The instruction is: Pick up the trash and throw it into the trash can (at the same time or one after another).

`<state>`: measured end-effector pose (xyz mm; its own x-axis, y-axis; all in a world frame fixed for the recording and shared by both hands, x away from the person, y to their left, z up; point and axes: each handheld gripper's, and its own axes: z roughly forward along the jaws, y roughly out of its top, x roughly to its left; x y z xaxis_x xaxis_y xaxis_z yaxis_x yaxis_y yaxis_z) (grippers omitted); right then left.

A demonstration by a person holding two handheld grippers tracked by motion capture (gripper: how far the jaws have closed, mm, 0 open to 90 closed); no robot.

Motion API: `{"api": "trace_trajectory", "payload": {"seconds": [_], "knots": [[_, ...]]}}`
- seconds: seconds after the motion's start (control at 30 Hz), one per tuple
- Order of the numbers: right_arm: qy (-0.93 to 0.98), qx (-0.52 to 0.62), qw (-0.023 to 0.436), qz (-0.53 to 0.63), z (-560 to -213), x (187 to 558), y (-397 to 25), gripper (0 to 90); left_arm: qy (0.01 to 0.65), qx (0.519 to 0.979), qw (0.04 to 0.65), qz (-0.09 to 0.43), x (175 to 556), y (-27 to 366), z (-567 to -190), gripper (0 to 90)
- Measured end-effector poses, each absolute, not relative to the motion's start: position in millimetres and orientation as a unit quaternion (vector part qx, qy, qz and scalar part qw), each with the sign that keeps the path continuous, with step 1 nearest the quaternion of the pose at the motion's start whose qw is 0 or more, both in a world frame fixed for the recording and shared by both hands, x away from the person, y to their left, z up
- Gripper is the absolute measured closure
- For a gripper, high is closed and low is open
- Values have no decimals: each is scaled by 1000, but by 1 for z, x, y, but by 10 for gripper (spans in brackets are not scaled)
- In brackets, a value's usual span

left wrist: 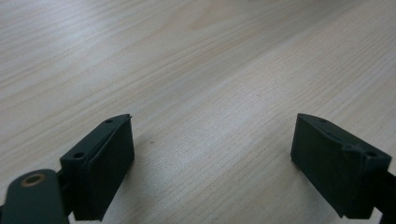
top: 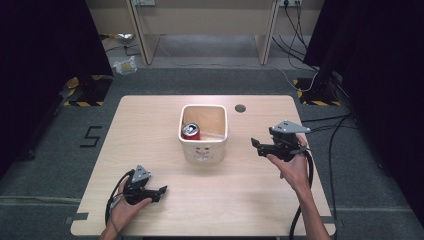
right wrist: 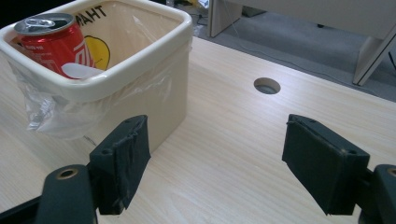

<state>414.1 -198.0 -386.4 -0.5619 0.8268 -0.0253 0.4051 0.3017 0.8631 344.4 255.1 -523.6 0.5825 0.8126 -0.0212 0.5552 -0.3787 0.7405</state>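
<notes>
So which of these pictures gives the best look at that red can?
The right gripper view: the red can sits close, upright in the cream bin, its silver top and label plain. The high view shows it small, from above. The left gripper view looks at bare tabletop.

bin (right wrist: 140, 70): "AHT" inside wall | floor (top: 60, 145): "5" in tape

Your light-wood counter (top: 150, 120) stands on grey carpet (top: 50, 150) — a round cable hole (top: 240, 108) near its far edge. Beyond you, a pale desk frame (top: 145, 35), trailing black cables (top: 300, 45) and yellow-black hazard tape (top: 82, 103) — dark curtains (top: 45, 40) flank both sides.
</notes>
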Motion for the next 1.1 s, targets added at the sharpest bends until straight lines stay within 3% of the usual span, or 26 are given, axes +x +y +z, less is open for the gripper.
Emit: {"api": "trace_trajectory", "payload": {"seconds": [1.1], "knots": [[786, 420, 217, 398, -439, 398, -207, 226, 421, 811, 365, 176, 344, 255, -524, 125]]}}
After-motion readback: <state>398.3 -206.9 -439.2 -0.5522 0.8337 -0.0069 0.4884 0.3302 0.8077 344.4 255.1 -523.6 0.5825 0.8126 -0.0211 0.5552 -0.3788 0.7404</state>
